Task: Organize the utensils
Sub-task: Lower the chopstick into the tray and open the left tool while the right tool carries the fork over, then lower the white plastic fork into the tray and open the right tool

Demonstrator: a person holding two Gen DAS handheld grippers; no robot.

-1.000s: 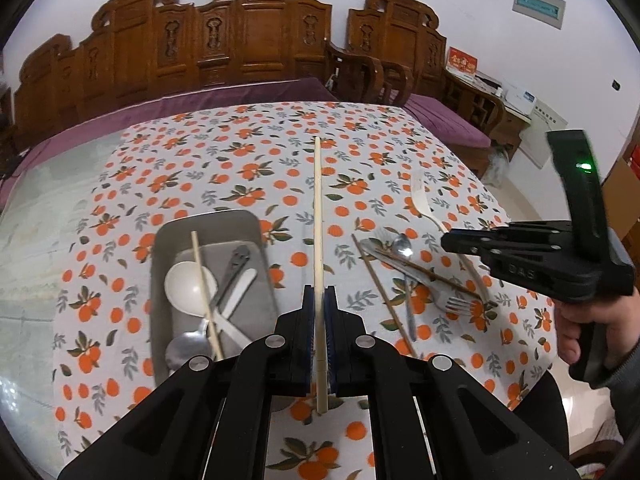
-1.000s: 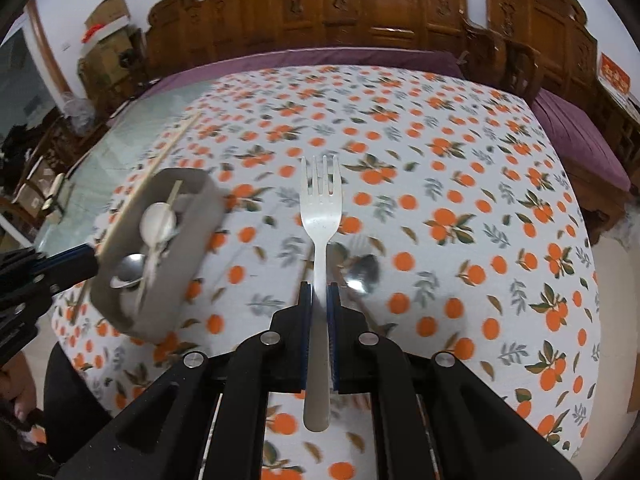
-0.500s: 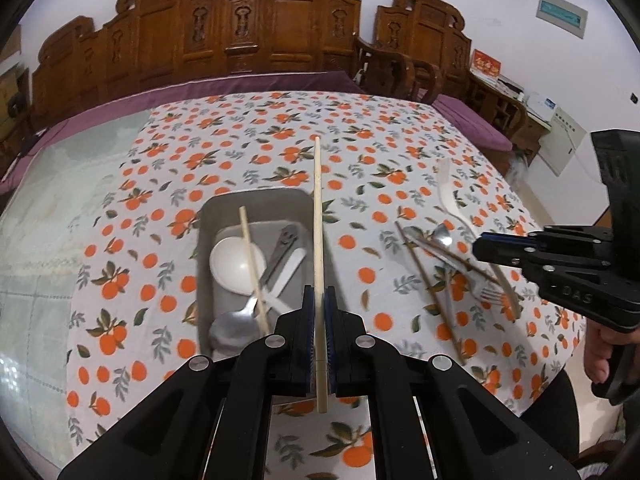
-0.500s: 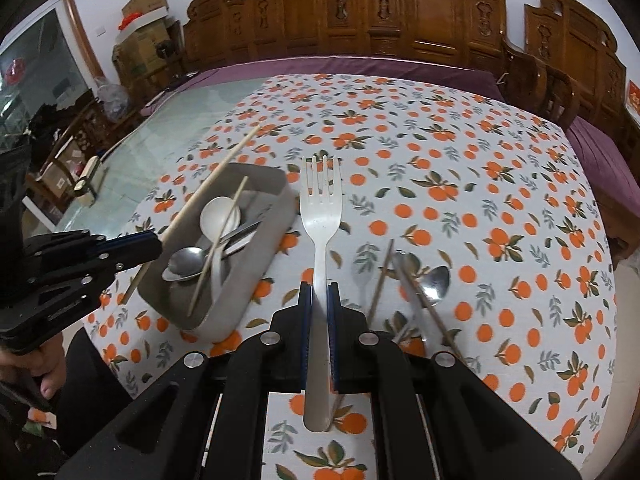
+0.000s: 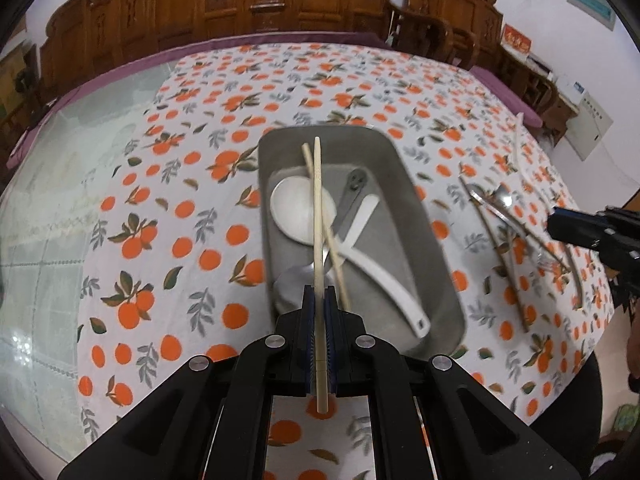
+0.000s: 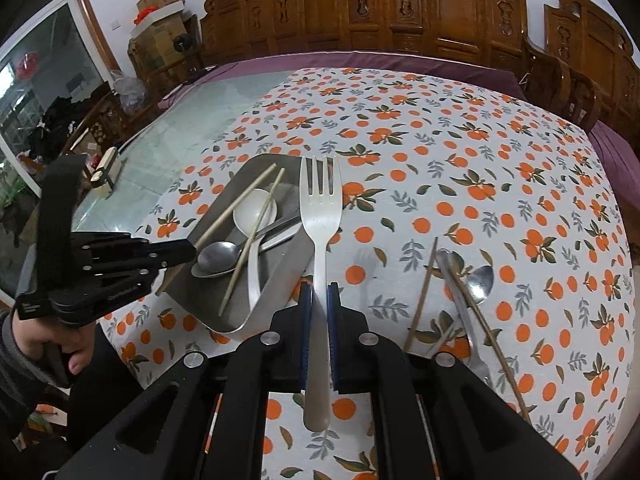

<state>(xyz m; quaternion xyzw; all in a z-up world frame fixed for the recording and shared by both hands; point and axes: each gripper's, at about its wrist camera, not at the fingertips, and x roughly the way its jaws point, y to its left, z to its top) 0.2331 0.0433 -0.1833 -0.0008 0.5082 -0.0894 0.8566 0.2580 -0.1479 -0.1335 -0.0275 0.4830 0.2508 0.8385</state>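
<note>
My left gripper [image 5: 319, 300] is shut on a pale wooden chopstick [image 5: 318, 220], which points out over the grey metal tray [image 5: 424, 240]. In the tray lie a white ceramic spoon [image 5: 300, 208], a second pale chopstick [image 5: 334, 252], a metal spoon [image 5: 292, 284] and another metal handle [image 5: 354, 192]. My right gripper [image 6: 319, 292] is shut on a silver fork [image 6: 320, 216], held above the tray's [image 6: 240, 326] right rim with its tines pointing away. The left gripper [image 6: 184, 250] shows at that tray's left side, and the right gripper [image 5: 560, 220] at the right edge of the left wrist view.
Loose on the orange-print tablecloth right of the tray lie a metal spoon [image 6: 480, 278], dark chopsticks [image 6: 426, 284] and more cutlery [image 5: 512, 220]. Bare glass tabletop [image 6: 172, 148] lies to the left. Carved wooden chairs [image 6: 400, 8] line the far side. A hand [image 6: 44, 340] holds the left gripper.
The left gripper has swung over the tray and come lower with its chopstick. The right gripper has moved left with the fork, up to the tray's right rim.
</note>
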